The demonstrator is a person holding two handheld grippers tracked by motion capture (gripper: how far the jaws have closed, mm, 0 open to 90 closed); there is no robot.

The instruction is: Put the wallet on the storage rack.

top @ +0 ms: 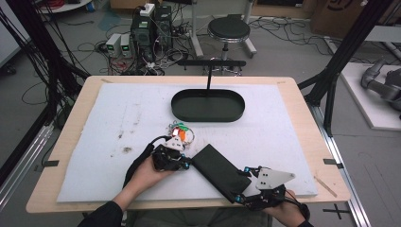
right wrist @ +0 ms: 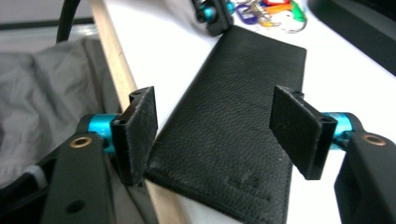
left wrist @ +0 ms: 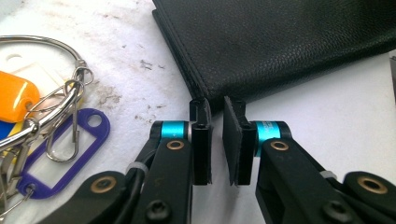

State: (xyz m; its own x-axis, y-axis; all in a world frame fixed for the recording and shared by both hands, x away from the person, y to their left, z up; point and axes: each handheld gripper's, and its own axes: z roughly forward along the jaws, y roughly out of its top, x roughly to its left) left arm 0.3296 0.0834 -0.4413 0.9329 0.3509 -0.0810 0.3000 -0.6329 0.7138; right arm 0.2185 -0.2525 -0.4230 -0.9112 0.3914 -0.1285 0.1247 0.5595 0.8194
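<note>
A long black leather wallet [top: 217,171] [left wrist: 280,42] [right wrist: 233,140] lies slantwise on the white mat, its near end past the table's front edge. My left gripper [top: 188,165] [left wrist: 217,107] points at the wallet's far corner. Its jaws stand a narrow gap apart with nothing between them, the tips just short of the wallet's edge. My right gripper [top: 240,184] [right wrist: 214,107] is open wide astride the wallet's near end, and neither pad presses on it. A bunch of keys with coloured tags [top: 182,134] [left wrist: 70,154] [right wrist: 271,9] lies just beyond the left gripper.
A black oval tray [top: 208,118] with an upright post sits at the mat's far middle. The white mat [top: 118,142] covers most of the wooden table [right wrist: 112,56]. Beyond the table stand a stool [top: 229,29], electronics and cables on the floor.
</note>
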